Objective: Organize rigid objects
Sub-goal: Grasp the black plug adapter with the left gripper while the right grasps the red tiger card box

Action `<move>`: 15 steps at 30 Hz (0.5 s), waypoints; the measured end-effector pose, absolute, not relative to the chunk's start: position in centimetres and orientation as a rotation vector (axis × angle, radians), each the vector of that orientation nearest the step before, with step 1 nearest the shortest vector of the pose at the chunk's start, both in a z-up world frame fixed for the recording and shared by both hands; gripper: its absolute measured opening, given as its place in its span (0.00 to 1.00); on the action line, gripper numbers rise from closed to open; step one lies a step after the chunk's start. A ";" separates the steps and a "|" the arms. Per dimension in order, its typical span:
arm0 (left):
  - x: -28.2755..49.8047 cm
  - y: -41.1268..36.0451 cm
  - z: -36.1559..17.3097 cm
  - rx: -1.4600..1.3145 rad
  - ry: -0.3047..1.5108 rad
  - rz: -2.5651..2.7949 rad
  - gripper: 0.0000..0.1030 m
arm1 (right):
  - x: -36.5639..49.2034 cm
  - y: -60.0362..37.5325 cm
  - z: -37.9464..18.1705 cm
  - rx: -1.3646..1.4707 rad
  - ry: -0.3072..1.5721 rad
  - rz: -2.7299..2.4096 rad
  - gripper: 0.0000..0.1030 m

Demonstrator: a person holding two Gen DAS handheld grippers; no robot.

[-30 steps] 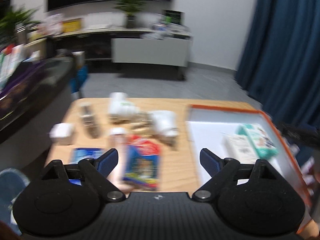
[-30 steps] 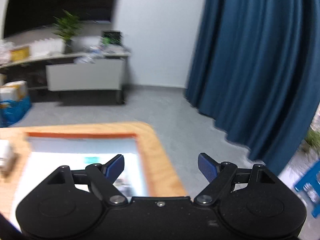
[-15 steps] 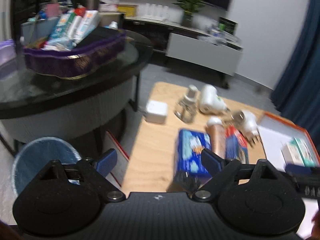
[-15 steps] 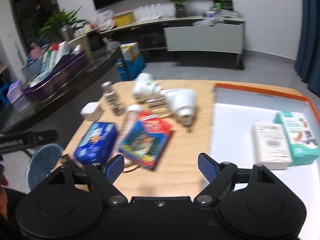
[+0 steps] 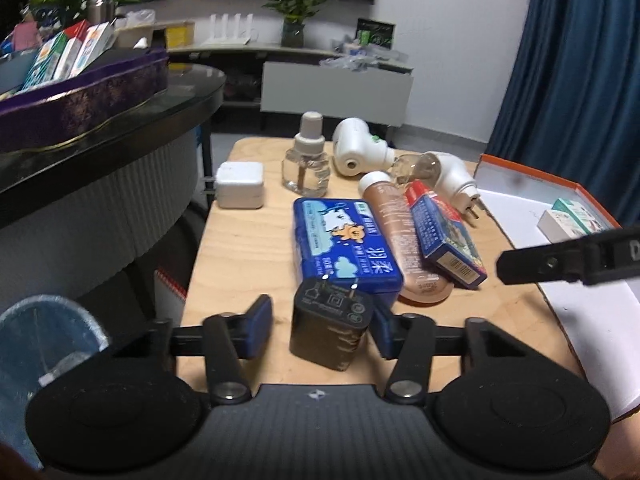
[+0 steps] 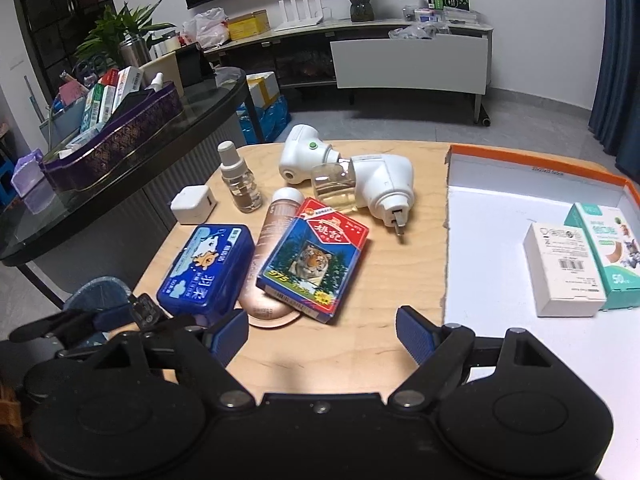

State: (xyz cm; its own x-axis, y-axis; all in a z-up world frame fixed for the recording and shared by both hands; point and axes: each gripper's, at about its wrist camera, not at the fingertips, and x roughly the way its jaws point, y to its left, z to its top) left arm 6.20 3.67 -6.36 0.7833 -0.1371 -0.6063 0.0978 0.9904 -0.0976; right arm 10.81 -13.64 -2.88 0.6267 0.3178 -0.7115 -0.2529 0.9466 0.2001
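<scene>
Pale plywood table [image 5: 240,248], boxy matte-black charger [image 5: 330,326] between left tongs [image 5: 322,326]

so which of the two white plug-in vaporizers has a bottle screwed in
The white vaporizer nearer the tray, plug prongs showing: a clear bottle sticks out of it. The green-dot vaporizer has an empty socket.

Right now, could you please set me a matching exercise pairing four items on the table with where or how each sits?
1 white cube charger
2 teal box
3 tiger card box
4 clear bottle

A in the orange-rimmed tray
B resting on the brown tube
C upright, capped
D by the table's left edge

Pairs: 1-D, 2-A, 3-B, 4-C.
</scene>
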 end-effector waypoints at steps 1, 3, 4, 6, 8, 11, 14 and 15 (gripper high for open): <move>6.0 3.3 -6.5 -0.050 0.660 -0.137 0.39 | 11.0 -13.5 -3.0 0.092 0.837 0.330 0.93; 5.7 2.7 -6.6 -0.014 0.647 -0.139 0.37 | 11.4 -13.3 -3.2 0.108 0.854 0.331 0.93; 5.5 2.6 -6.5 -0.010 0.646 -0.141 0.37 | 11.6 -13.1 -3.3 0.116 0.863 0.336 0.93; 5.1 2.6 -6.3 -0.024 0.645 -0.137 0.37 | 12.3 -12.8 -3.5 0.156 0.885 0.343 0.93; 4.8 2.9 -6.1 -0.043 0.646 -0.144 0.37 | 13.2 -12.6 -3.7 0.200 0.904 0.331 0.93; 4.3 3.3 -5.7 -0.064 0.635 -0.147 0.37 | 15.0 -12.4 -4.4 0.264 0.935 0.308 0.93; 4.5 3.1 -5.4 -0.065 0.623 -0.155 0.37 | 17.0 -12.5 -5.5 0.352 0.981 0.283 0.93; 4.4 3.1 -5.3 -0.071 0.619 -0.156 0.37 | 17.6 -12.5 -5.8 0.363 0.994 0.278 0.93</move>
State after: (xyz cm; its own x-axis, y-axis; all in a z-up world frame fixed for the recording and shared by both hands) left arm 4.42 3.14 -5.27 0.8032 -0.1664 -0.5719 0.1237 0.9859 -0.1131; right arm 17.59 -12.46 -5.82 0.5185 0.3888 -0.7616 -0.0630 0.9056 0.4194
